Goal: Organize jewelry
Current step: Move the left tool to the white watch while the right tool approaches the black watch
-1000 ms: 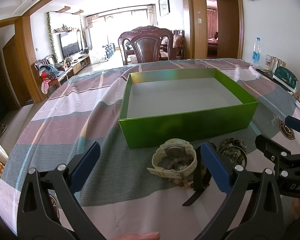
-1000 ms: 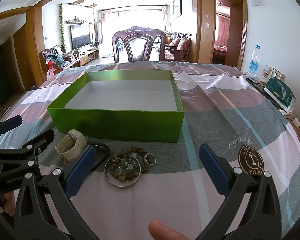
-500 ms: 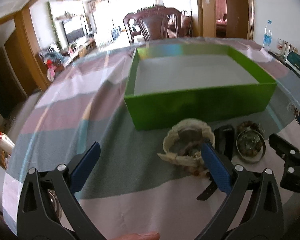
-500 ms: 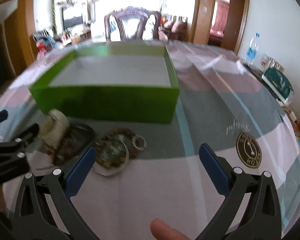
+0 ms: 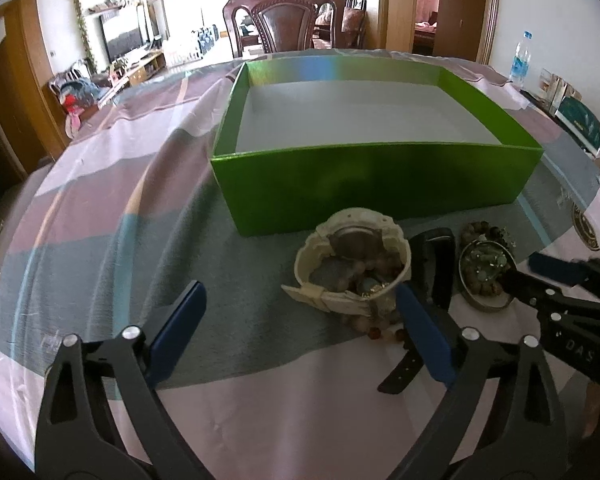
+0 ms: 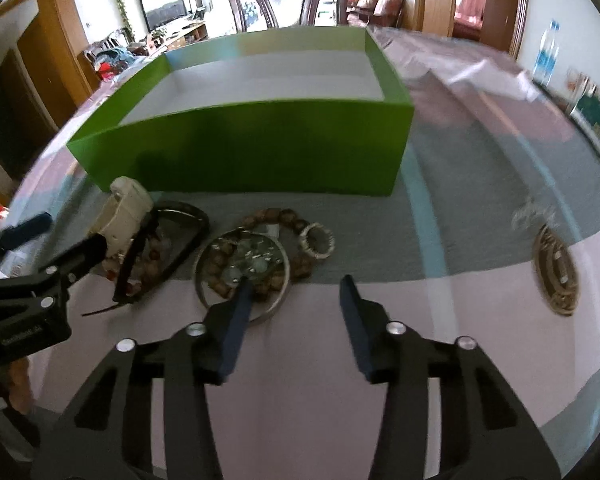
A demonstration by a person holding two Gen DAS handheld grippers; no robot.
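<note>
An open green box [image 5: 364, 188] with a white floor stands on the table; it also shows in the right wrist view [image 6: 260, 160]. In front of it lies a cream watch [image 5: 352, 264] over bead bracelets, a black watch [image 5: 436, 272], and a metal bangle [image 6: 242, 272] around wooden beads, with a small white ring [image 6: 318, 240] beside it. My left gripper [image 5: 300, 316] is open, its right finger beside the cream watch. My right gripper [image 6: 296, 292] is open, narrower than before, its left finger over the bangle's near rim.
The table wears a striped pink, grey and teal cloth [image 5: 120, 240]. A round brown coaster [image 6: 556, 272] lies at the right. A water bottle [image 5: 518, 62] and a dark green packet [image 5: 582, 124] are at the far right edge. A wooden chair [image 5: 286, 20] stands behind the box.
Both grippers have moved forward and down toward the jewelry. The right gripper's jaws have narrowed from wide open and now reach the bangle.
</note>
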